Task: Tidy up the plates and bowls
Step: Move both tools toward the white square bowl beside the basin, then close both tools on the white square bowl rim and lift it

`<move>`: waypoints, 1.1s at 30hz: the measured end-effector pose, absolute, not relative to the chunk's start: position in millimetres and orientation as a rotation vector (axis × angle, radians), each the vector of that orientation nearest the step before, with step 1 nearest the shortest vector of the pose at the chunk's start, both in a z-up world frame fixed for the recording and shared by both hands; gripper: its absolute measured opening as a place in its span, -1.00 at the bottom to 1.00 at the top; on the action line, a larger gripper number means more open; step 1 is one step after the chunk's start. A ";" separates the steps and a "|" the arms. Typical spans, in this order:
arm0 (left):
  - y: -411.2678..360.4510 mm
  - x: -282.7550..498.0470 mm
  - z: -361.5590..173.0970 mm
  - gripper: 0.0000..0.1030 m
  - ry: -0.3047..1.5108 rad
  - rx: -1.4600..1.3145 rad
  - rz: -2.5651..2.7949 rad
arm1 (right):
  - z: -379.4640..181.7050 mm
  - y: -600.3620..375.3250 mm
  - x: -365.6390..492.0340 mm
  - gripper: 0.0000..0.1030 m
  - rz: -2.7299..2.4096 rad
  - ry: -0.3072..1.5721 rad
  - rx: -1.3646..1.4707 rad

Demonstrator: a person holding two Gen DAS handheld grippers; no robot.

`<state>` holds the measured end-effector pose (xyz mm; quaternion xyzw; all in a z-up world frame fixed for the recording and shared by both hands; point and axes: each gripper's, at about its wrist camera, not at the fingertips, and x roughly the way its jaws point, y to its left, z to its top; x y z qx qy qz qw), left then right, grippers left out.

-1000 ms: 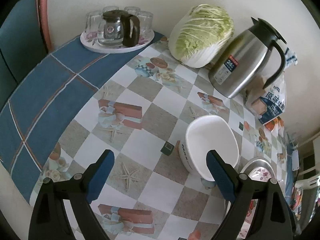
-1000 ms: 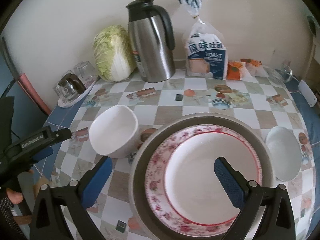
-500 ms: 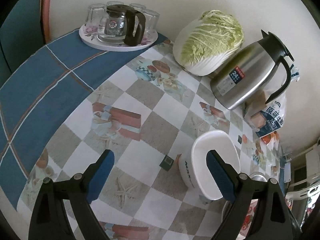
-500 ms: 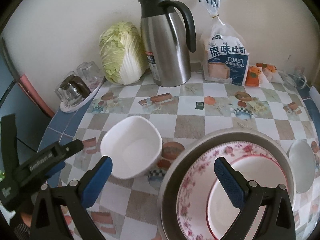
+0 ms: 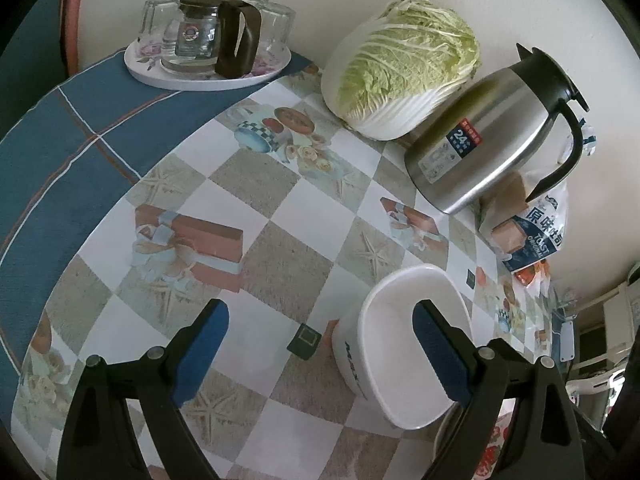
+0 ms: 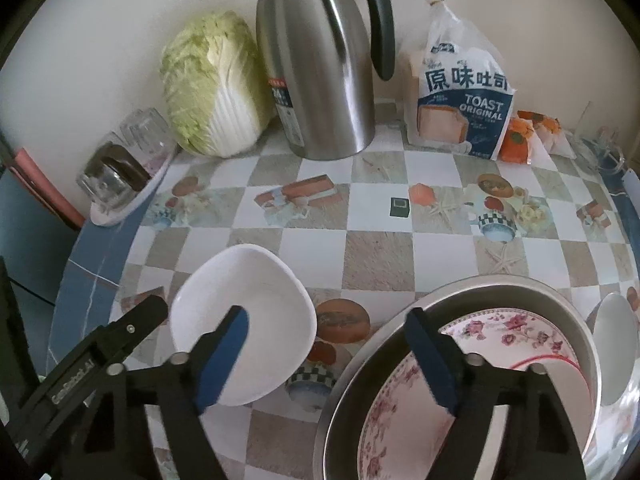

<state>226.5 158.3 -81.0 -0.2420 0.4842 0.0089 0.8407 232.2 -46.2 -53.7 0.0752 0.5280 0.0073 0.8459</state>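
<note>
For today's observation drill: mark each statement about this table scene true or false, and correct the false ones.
1. The floral plate lies inside the metal basin. True.
2. The white bowl holds soup. False: it is empty.
3. The cabbage stands left of the flask in the right wrist view. True.
4. The toast bag lies flat in the basin. False: it stands upright near the wall, right of the flask.
5. The right tongs are clamped on the bowl. False: they are closing, but with nothing gripped between them.
</note>
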 end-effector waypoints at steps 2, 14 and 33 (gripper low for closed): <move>158.8 228.2 -82.6 0.81 1.020 -0.515 0.023 | -59.9 -46.6 236.4 0.46 0.011 1.129 0.160; 149.2 237.2 -98.3 0.33 1.054 -0.559 -0.021 | -82.8 -37.4 249.2 -0.19 0.026 1.173 0.154; 127.8 241.7 -125.6 -0.54 1.168 -0.558 -0.049 | -102.9 -25.3 253.6 -0.74 0.052 1.217 0.126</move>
